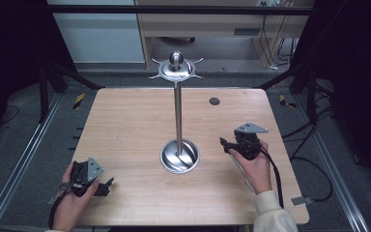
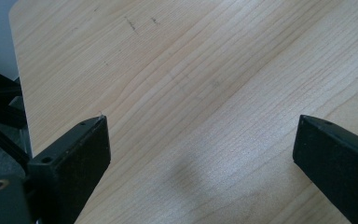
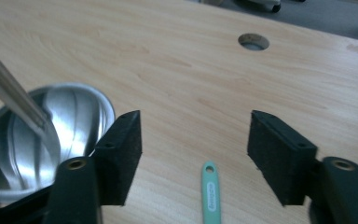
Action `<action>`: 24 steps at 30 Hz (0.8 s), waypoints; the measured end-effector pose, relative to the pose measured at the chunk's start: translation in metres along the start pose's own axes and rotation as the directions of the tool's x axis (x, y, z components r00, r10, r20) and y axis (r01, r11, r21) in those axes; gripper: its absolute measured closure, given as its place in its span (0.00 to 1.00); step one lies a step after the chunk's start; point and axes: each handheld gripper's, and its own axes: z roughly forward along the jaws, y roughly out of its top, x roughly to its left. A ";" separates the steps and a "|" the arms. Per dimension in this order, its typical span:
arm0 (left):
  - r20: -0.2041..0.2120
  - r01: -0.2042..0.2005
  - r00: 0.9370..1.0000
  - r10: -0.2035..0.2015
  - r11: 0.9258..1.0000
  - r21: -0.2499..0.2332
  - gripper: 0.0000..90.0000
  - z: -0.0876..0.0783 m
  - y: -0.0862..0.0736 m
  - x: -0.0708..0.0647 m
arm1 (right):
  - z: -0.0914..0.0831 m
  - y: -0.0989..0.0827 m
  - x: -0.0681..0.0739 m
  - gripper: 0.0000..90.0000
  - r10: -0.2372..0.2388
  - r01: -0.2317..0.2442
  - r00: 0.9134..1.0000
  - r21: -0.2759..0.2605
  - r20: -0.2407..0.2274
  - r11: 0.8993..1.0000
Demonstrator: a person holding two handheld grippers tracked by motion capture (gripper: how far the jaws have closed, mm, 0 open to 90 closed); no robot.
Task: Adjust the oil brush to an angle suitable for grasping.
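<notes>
The right tool (image 3: 195, 154) stands with its jaws apart and nothing clamped; a mint-green utensil handle (image 3: 210, 191) lies flat on the worktop (image 1: 125, 125) between and just below them, untouched. The left tool (image 2: 200, 154) is likewise released, its jaws spread wide over bare wood near the worktop's near left corner. The steel hanging stand (image 1: 178, 111) rises upright from its round dished base (image 3: 51, 135) at the worktop's centre, just beside the right tool. Its crown hooks (image 1: 176, 70) carry nothing. By this evidence the work is at its start: the handle remains to be gripped, lifted and hung. Count: two tools, one stand, one green utensil, one cable hole (image 1: 214, 101).
</notes>
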 end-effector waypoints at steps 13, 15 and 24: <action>0.002 -0.006 1.000 0.006 1.000 0.001 0.04 0.000 0.000 0.000 | 0.016 -0.010 0.020 0.56 -0.116 0.126 0.990 0.139 -0.076 0.982; 0.002 -0.008 1.000 0.008 1.000 0.002 0.04 0.000 0.001 0.000 | 0.019 -0.011 0.025 0.61 -0.139 0.153 0.985 0.152 -0.100 0.977; 0.003 -0.009 1.000 0.009 1.000 0.003 0.04 0.000 0.001 -0.001 | 0.031 -0.019 0.034 0.94 -0.217 0.240 0.969 0.245 -0.116 0.939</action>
